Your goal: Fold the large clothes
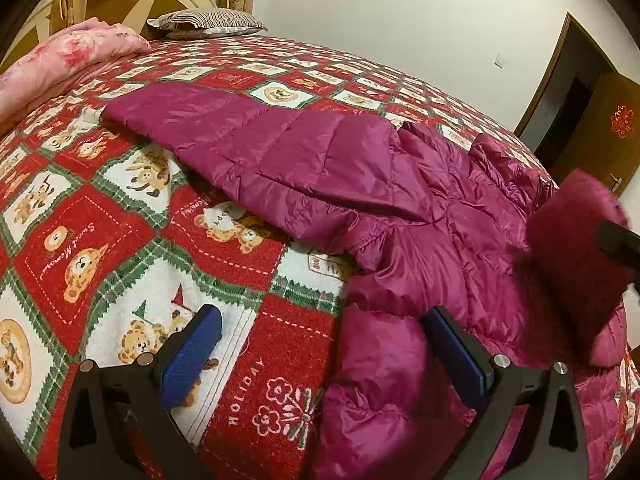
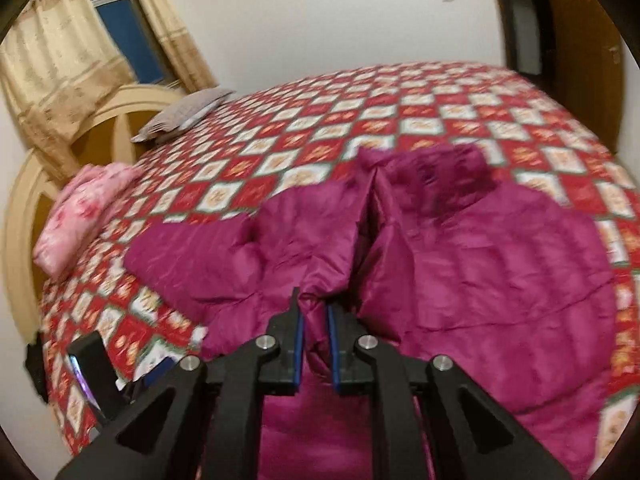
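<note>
Right hand-held gripper (image 2: 316, 312) pinches a fold of the magenta quilted puffer jacket (image 2: 480, 264) (lifted); left hand-held gripper (image 1: 320, 344) wide apart w/ nothing held, above red teddy-bear-print bedspread (image 1: 132, 232).

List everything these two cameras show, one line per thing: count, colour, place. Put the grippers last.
puffer jacket: one, magenta, spread across the bed, partly bunched near the grippers
fuzzy trim: one, dark magenta, at the jacket's right edge in the left wrist view
bedspread: one, red, white and green check with bear prints, covering the bed
pink quilt: one, pink floral, folded at the head end
pillow: one, grey striped, by the headboard
headboard: one, cream and tan, arched, at the head end
curtains: beige, beside a window
door: one, brown, far right
left gripper: one, black with blue pads, open, one finger resting over the jacket's edge
right gripper: one, black with blue pads, shut on jacket fabric
</note>
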Available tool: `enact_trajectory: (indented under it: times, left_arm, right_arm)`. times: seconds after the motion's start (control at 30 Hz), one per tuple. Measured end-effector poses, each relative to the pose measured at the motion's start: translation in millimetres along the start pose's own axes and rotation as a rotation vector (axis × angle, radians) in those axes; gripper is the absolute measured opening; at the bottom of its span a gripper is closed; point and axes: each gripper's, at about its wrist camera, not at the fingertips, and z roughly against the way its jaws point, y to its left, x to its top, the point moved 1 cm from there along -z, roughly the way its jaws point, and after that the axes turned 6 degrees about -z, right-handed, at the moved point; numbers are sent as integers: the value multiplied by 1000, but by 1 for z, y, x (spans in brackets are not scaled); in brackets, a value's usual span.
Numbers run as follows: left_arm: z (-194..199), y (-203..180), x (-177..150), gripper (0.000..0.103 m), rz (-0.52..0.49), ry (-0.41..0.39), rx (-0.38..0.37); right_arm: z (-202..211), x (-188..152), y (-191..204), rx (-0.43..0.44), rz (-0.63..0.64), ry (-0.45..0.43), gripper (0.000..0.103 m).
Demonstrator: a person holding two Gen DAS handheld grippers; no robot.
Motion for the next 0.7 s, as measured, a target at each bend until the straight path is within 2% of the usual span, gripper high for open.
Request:
enact_trajectory:
  times: [0.03,0.07,0.13,0.23,0.3,0.4,0.43,0.57,0.63,0.7]
  left_arm:
    - [0,0,0,102,1,0,-1]
    - [0,0,0,102,1,0,-1]
    - [0,0,0,102,1,1,0]
    - [0,0,0,102,1,1,0]
    - [1,0,0,102,0,0,-1]
    - [5,-4,0,102,-25,2,-20]
    - [8,-8,-1,102,-54,-3,-28]
    - [26,-34,4,102,-167,-24,-18]
    - [44,-52,14,102,-213,-70,-23]
    - [60,-74,28,102,-256,-130,-19]
  right_arm:
    - [-3,-1,0,19,-6,16,28]
    - [-4,-1,-1,57,-17,28,49]
    - [6,2,1,89,-32,-18,66]
    - [36,6,-8,123,-33,-82,65]
    - [59,7,-23,99,-37,-125,65]
    - [100,7,-67,-42,-58,-194,58]
    - [109,7,-79,-72,-69,-206,52]
    - [145,9,-139,-145,-195,-241,50]
    - [150,12,-160,-216,-227,-241,44]
    - [149,16,-178,-240,-261,-239,36]
